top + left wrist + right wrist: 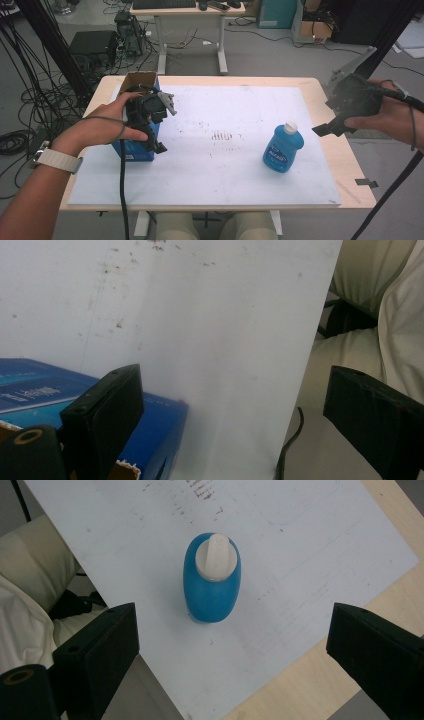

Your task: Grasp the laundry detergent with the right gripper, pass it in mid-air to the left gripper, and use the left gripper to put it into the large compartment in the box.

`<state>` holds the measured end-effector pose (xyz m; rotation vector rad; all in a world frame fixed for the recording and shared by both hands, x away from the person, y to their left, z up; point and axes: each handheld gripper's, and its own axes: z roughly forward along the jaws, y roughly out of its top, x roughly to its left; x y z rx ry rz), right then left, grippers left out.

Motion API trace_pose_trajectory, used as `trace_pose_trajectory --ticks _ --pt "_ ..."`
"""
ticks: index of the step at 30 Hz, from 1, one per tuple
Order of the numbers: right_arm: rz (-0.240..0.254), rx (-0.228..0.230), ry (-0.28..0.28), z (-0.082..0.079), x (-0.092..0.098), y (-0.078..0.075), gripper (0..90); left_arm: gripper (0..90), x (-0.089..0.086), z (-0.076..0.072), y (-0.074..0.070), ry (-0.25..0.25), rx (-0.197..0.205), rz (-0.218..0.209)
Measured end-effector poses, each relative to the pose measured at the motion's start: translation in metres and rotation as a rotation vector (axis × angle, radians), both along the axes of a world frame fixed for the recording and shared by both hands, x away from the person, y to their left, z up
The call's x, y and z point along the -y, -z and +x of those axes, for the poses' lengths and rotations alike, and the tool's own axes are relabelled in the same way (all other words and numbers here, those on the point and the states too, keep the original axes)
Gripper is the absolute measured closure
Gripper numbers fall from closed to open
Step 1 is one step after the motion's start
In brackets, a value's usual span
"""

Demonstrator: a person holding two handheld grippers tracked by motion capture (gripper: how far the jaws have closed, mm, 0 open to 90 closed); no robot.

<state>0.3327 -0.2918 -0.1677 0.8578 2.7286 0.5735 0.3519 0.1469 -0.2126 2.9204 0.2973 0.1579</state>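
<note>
Blue, smooth plastic, the bottle [283, 148] stands upright on the white sheet [210, 170] right of centre, probably light but slippery, best pinched across its broad body below the white cap [215, 556] by the wide-open right gripper [336, 127] hovering above.

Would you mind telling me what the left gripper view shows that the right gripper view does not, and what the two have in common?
The left gripper view alone shows the blue cardboard box, its torn open edge at the bottom, with one jaw of the left tongs over it. The right gripper view alone shows the blue bottle with its white cap, standing upright ahead of the open right tongs, and the wooden table edge. Both show the stained white board, widely spread black jaws and the person's light clothing.
</note>
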Motion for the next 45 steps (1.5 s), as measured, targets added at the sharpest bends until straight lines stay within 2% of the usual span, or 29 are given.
trace_pose_trajectory --ticks 18,20,45 --pt "0.062 -0.015 0.032 -0.001 0.012 0.023 6.2 9.7 -0.001 0.0 0.001 -0.003 0.001 -0.005" --pt "0.041 -0.024 0.028 -0.001 0.014 0.024 6.0 9.6 -0.001 0.0 0.001 -0.005 0.002 -0.006" --pt "0.141 0.016 0.048 -0.005 0.024 0.052 6.1 9.7 -0.001 0.0 0.003 -0.007 0.001 -0.008"
